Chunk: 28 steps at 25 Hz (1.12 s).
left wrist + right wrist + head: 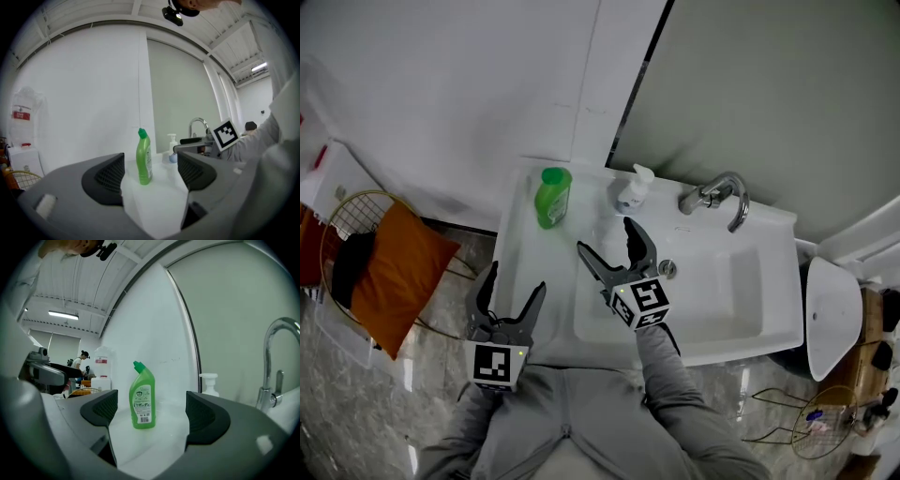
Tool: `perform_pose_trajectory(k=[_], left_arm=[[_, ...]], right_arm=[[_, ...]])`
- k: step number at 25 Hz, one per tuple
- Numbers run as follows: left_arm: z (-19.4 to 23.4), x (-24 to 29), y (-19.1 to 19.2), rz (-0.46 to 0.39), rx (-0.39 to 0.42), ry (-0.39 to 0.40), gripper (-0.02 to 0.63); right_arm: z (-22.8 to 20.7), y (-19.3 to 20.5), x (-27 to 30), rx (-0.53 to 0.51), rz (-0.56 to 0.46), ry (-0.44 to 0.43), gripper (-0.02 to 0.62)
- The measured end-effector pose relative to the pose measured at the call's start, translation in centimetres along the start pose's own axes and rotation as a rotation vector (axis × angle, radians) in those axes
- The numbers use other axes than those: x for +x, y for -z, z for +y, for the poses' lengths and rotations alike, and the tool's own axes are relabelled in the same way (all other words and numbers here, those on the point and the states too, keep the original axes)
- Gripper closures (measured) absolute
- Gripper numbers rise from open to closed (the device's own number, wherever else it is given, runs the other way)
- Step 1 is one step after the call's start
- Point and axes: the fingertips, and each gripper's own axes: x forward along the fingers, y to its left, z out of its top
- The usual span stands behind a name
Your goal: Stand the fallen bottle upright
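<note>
1. My left gripper (517, 278): held low at the front left corner of the washbasin (769, 328). Jaws spread wide. Nothing between the pads (108, 176), nothing touched.

2. My right gripper (605, 236): held further in, over the flat left ledge (520, 248) beside the bowl. Jaws likewise wide apart and empty. In the right gripper view both pads stand clear of everything.

3. Green bottle (553, 197): stands upright on the ledge toward its back edge, green cap on top, label with barcode facing my right gripper. It shows in the gap of both pairs of jaws, but it sits beyond the tips and apart from them. Neither gripper has contact with it.

4. Soap dispenser (633, 190): white pump bottle, upright at the back rim, to the right of the green bottle and apart from it.

5. Faucet (722, 197): chrome, curved spout, at the back rim over the bowl, right of the dispenser.

6. White wall (469, 84): directly behind the ledge and the green bottle.

7. Orange cushion (394, 272): on the floor side to my left, lying in a wire basket (347, 211).
</note>
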Motion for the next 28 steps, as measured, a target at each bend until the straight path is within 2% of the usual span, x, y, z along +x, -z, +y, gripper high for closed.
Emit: perform_pose_trajectory(k=[7,13,22,28], left_arm=[[-0.4,2.3,-0.3,-0.034,0.02,0.024,0.224],[-1.2,4.1,-1.6,-0.067,0.015,0.043,0.224],[-2.8,5.6,-2.6,-0.08,0.008,0.072,0.224],[-3.2,5.9,-2.9,-0.079,0.017,0.077,0.224]], right_arm=[[-2.8,0.0,-4.9,0.038,0.019,0.127,0.163],[-5.0,-1.8,-9.0,0.096,-0.064,0.257,0.163],[-5.9,-2.4,-11.7,0.025,-0.031,0.319,0.163],[-5.7,-1.8,-12.5,0.002,0.007,0.318,0.163]])
